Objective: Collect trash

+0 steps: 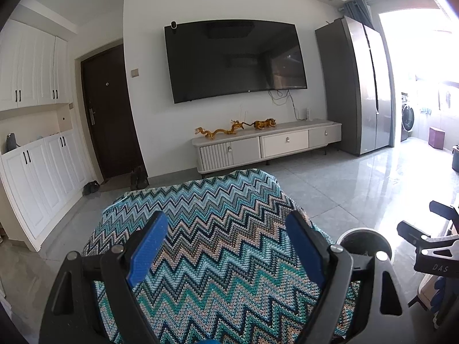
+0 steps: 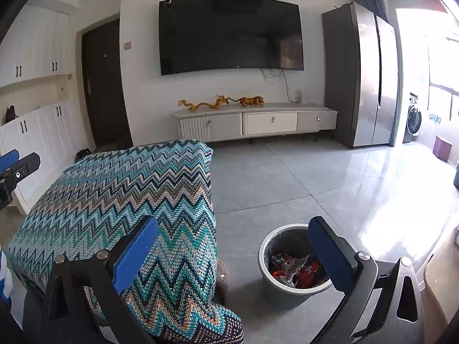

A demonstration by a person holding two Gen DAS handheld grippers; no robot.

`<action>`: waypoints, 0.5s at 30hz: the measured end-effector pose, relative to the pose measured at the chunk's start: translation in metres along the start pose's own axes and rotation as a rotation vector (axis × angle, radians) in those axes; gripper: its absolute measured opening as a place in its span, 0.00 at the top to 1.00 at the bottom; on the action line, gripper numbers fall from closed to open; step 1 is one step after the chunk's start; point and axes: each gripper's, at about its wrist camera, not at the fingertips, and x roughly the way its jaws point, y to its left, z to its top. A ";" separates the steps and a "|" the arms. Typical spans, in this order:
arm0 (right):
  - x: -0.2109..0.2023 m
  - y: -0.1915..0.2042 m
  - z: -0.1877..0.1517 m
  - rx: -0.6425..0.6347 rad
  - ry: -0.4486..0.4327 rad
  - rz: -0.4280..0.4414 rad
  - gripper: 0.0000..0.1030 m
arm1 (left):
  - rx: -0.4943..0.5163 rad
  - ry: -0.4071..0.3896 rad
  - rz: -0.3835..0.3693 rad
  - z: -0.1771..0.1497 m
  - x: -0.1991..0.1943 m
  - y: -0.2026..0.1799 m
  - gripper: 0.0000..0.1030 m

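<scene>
A grey round trash bin [image 2: 275, 292] stands on the floor right of a table covered with a zigzag blue cloth [image 2: 114, 195]. Crumpled wrappers [image 2: 295, 269], red and clear, lie inside it. My right gripper [image 2: 232, 240] is open and empty, held above the cloth's right edge and the bin. My left gripper [image 1: 226, 238] is open and empty above the cloth [image 1: 218, 229]. The bin's rim [image 1: 363, 233] shows at lower right in the left wrist view, behind my right finger. No loose trash shows on the cloth.
A TV [image 1: 235, 60] hangs on the far wall above a low white cabinet [image 1: 266, 143] with gold figurines. A tall fridge [image 1: 358, 86] stands right, a dark door [image 1: 109, 111] and white cupboards [image 1: 34, 154] left. Grey tile floor [image 2: 315, 177] lies between.
</scene>
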 end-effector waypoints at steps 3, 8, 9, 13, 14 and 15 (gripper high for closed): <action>-0.005 0.000 0.000 0.000 -0.010 0.002 0.00 | 0.001 -0.011 0.001 0.001 -0.006 -0.001 0.18; -0.012 -0.001 -0.001 0.006 -0.023 -0.001 0.00 | 0.009 -0.022 0.000 0.002 -0.011 -0.003 0.18; -0.013 -0.001 -0.001 0.007 -0.024 -0.002 0.00 | 0.013 -0.024 0.000 0.002 -0.012 -0.004 0.18; -0.014 -0.002 -0.002 0.008 -0.025 -0.004 0.00 | 0.020 -0.026 -0.004 0.001 -0.013 -0.007 0.18; -0.015 -0.002 -0.003 0.008 -0.025 -0.004 0.00 | 0.024 -0.027 -0.003 0.001 -0.013 -0.008 0.18; -0.015 -0.002 -0.003 0.008 -0.025 -0.004 0.00 | 0.029 -0.028 -0.002 0.000 -0.013 -0.009 0.18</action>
